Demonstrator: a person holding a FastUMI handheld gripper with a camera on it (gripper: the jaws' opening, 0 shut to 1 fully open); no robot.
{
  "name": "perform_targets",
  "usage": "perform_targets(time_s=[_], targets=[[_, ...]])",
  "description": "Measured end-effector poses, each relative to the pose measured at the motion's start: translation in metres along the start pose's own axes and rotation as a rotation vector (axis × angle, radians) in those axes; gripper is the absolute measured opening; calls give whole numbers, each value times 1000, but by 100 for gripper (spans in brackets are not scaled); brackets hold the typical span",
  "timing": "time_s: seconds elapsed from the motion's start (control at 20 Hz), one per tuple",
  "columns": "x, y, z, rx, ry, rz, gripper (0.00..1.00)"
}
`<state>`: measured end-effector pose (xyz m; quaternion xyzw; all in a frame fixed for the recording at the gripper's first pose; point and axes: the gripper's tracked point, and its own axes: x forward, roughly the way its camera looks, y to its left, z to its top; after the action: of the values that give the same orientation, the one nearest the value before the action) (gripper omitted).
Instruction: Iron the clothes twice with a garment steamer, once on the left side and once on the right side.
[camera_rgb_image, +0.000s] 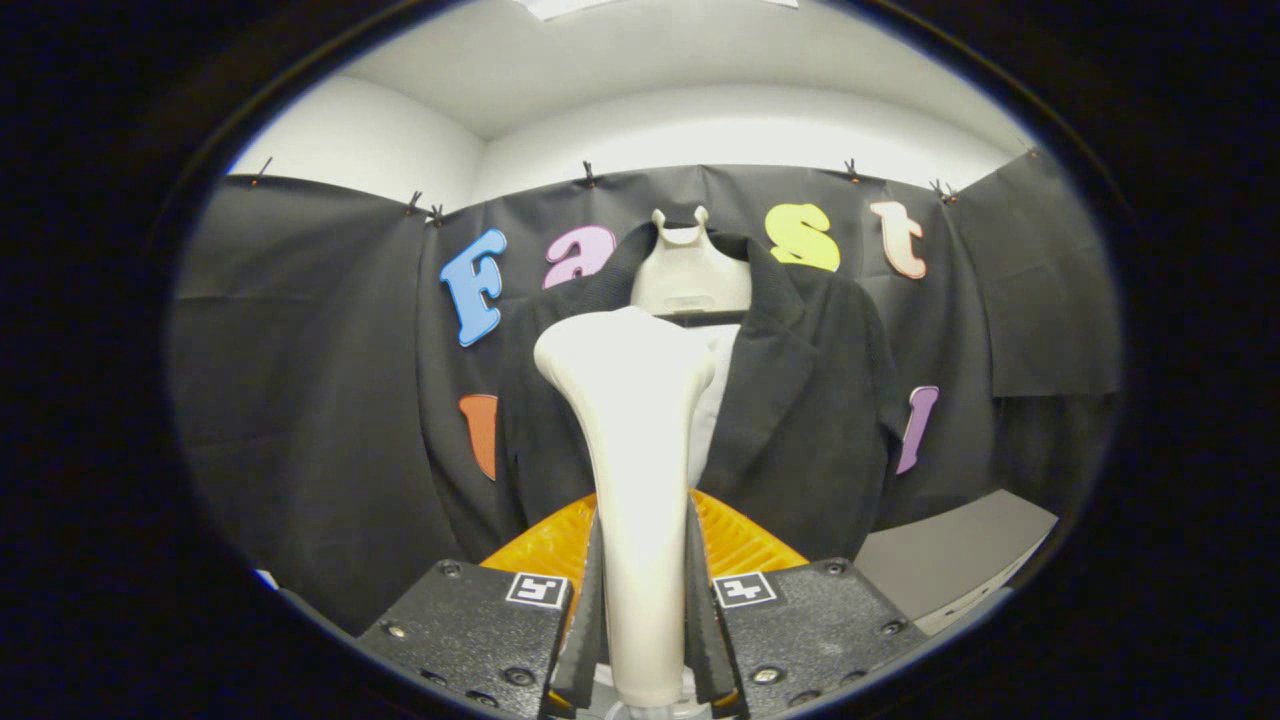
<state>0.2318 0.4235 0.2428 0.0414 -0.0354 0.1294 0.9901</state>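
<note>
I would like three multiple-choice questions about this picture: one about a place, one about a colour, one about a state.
1. Where does the steamer sit?
A. between the fingers of the hand-held gripper
B. on the grey surface
C. hooked on the hanger

2. What colour is the jacket?
A. white
B. black
C. orange

3. How does the jacket hang?
A. folded on the grey surface
B. buttoned shut
C. open at the front on its hanger

Answers:
1 A, both fingers press on its handle, with the head rising beyond them.
2 B, its lapel and sleeve are dark against the pale steamer.
3 C, the lapels part and a light lining shows between them.
</note>
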Motion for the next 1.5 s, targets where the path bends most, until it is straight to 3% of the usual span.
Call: perform_targets(time_s=[0.4,0.6,0.9,1.5], targets=[[41,35,46,-44,-45,-20,40],[51,46,46,-84,-40,-30,40],[70,52,15,-106,27,-37,40],[61,30,-67,-118,130,-76,40]])
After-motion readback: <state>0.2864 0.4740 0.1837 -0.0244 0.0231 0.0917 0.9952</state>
